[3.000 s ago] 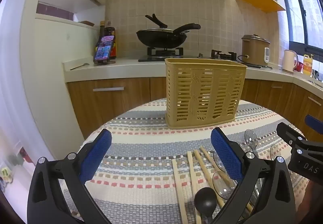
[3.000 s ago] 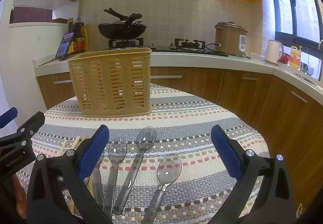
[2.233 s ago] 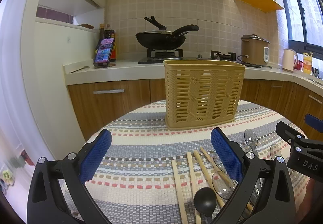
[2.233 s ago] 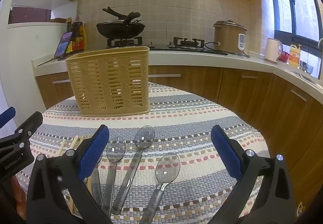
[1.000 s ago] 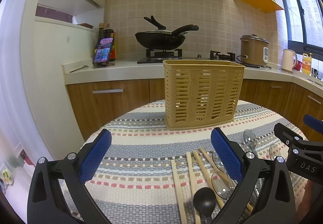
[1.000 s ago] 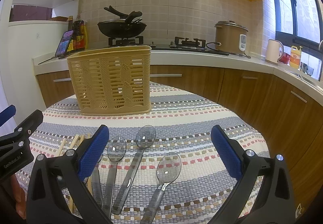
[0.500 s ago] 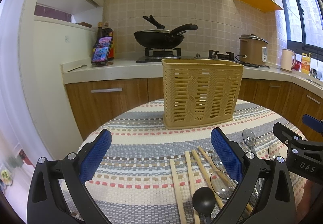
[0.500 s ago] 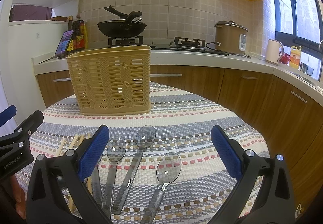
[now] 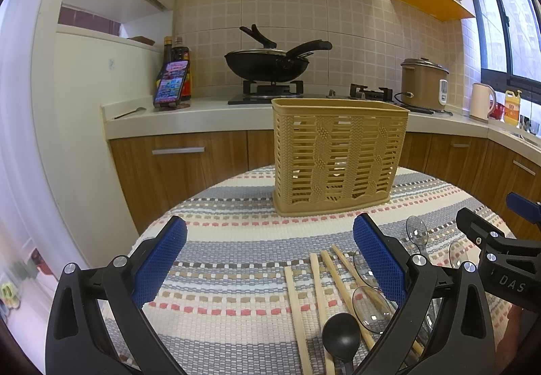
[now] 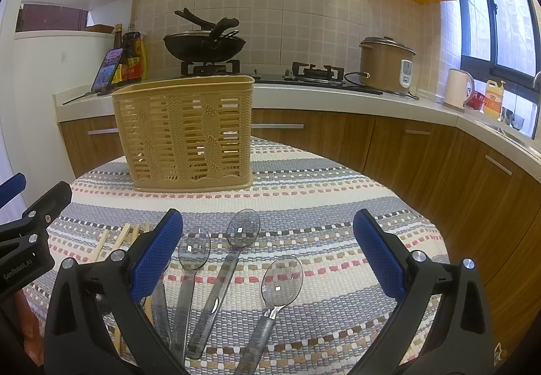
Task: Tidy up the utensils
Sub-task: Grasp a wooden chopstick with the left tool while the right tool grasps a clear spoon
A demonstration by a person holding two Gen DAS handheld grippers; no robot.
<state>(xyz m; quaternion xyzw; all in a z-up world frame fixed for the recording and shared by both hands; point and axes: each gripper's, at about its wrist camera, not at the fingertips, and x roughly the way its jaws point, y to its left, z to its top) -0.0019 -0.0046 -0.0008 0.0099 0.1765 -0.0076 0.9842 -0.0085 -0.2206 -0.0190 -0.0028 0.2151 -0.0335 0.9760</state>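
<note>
right wrist view is showing the right gripper (image 10: pixel 267 251) hanging wide apart over clear spoons (image 10: pixel 282 277) lying near the basket (image 10: pixel 184 135), the left gripper (image 9: pixel 268 258) gaping beside chopsticks (image 9: pixel 319 280), and crowded slick handles are risking a double grab.

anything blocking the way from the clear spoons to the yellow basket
Nothing visible does. Between the clear spoons and the yellow basket there is only bare striped tablecloth. The right gripper hangs over the spoons with its jaws open and empty.
</note>
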